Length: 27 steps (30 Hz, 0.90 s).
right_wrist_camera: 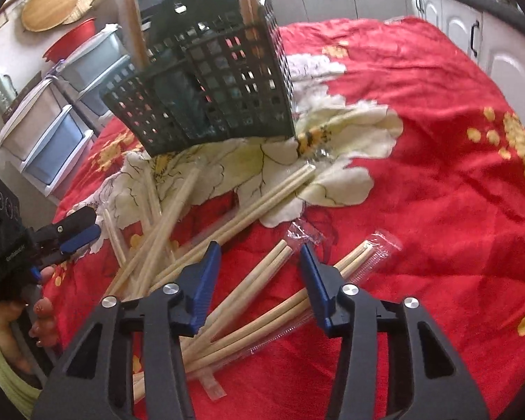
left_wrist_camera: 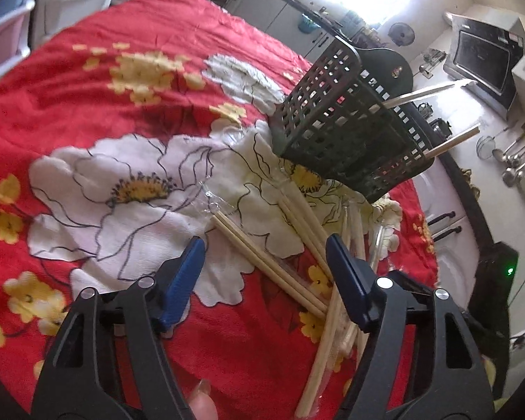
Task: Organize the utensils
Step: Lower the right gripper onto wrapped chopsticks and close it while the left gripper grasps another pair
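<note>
Hard to tell what lies under the red flowered cloth (left_wrist_camera: 150,28): counter fully covered, edges cut off by the fisheye rim. Dark green mesh basket (left_wrist_camera: 346,129) standing on the cloth, its base partly hidden in the left wrist view by its own wall; a few chopsticks poking out of its top, tips cut off at the frame edge in the right wrist view. Loose pile of chopsticks (right_wrist_camera: 227,231) spread on the cloth just in front of the basket, crossing one another, some in clear wrappers whose outlines blur into the cloth.

Left claw (left_wrist_camera: 266,266) released, blue fingers apart above the pile, one pair of chopsticks (left_wrist_camera: 269,266) running between them, no pad pressing on it. Right claw (right_wrist_camera: 260,273) likewise released, a chopstick pair (right_wrist_camera: 259,273) lying in the gap untouched.

Seen only from the right wrist: the left claw from the side at the frame's left edge, gripped by a hand (right_wrist_camera: 24,325), plus stacked plastic drawers (right_wrist_camera: 52,140). Seen only from the left wrist: a microwave (left_wrist_camera: 483,59) and hanging ladles (left_wrist_camera: 518,168), small and blurred.
</note>
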Motion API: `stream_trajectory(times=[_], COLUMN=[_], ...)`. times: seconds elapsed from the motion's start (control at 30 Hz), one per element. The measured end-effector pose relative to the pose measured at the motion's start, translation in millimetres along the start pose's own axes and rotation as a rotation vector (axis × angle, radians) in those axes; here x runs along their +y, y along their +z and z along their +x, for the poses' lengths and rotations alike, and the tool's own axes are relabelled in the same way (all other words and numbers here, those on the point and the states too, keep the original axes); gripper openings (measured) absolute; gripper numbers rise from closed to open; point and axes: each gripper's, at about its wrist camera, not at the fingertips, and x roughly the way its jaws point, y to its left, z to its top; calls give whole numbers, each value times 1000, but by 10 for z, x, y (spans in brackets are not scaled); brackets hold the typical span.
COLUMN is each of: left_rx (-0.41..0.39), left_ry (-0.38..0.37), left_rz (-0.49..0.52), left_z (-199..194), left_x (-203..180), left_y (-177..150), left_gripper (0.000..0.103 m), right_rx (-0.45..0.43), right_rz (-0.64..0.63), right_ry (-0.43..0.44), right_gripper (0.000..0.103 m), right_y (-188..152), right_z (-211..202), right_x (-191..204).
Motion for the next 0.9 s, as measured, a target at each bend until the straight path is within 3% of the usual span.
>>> stream_trajectory(times=[0.33,0.53,0.7,0.9], left_rx=[12,6,-3,-3], left_ry=[-5,15,47,13], left_rz=[-46,-50,-57,-105], left_z=[148,201,226,206], left_x=[57,95,159,295], left_y=[120,170,197,231], left_gripper=[52,39,16,7], right_rx=[8,-7,-20,-53], right_rz=[94,140,174,181], right_ry=[24,53,95,135], right_gripper=[17,14,10,6], right_y=[47,34,37,59], right_z=[97,92,69,-21], right_x=[-117,-172,-188,-155])
